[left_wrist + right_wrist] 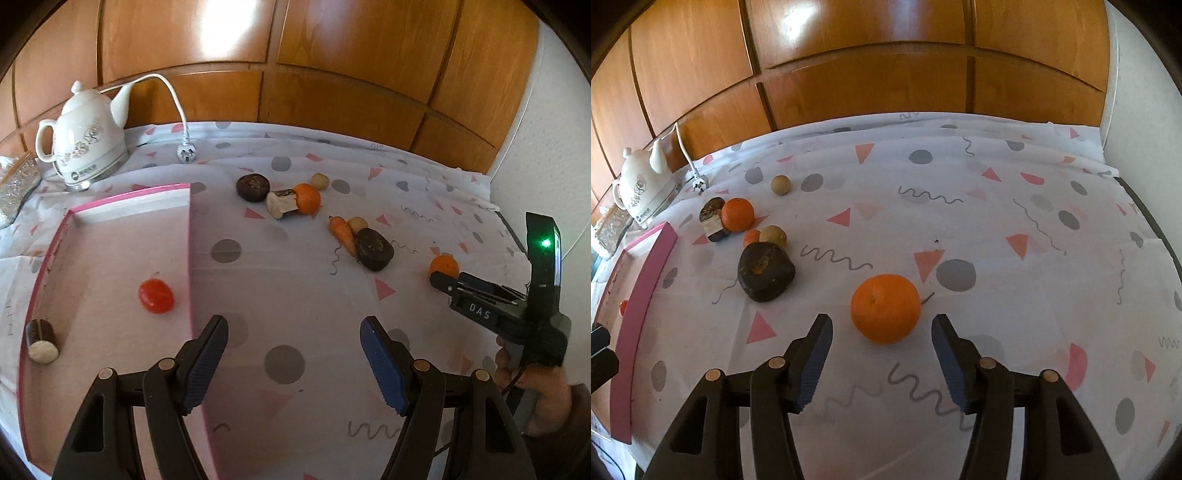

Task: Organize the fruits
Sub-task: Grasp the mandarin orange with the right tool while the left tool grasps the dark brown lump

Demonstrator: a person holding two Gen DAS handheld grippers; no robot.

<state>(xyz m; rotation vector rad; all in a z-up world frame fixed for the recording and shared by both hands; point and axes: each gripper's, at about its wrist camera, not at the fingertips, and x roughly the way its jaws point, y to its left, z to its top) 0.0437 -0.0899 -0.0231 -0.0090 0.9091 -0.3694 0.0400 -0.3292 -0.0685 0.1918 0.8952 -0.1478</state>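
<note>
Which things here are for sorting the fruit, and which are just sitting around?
For the job: near orange, far orange, carrot, red fruit, pink tray, open right gripper.

Lying about: teapot, plug, dark lump.

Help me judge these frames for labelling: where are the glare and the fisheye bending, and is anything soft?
Left wrist view: bright glare on the wooden panels; the pink tray edge bows; the teapot looks slightly soft. Right wrist view: a smaller glare patch on the panels; the tablecloth far edge curves strongly; the nearest orange is sharp, with a faint shadow beneath.
</note>
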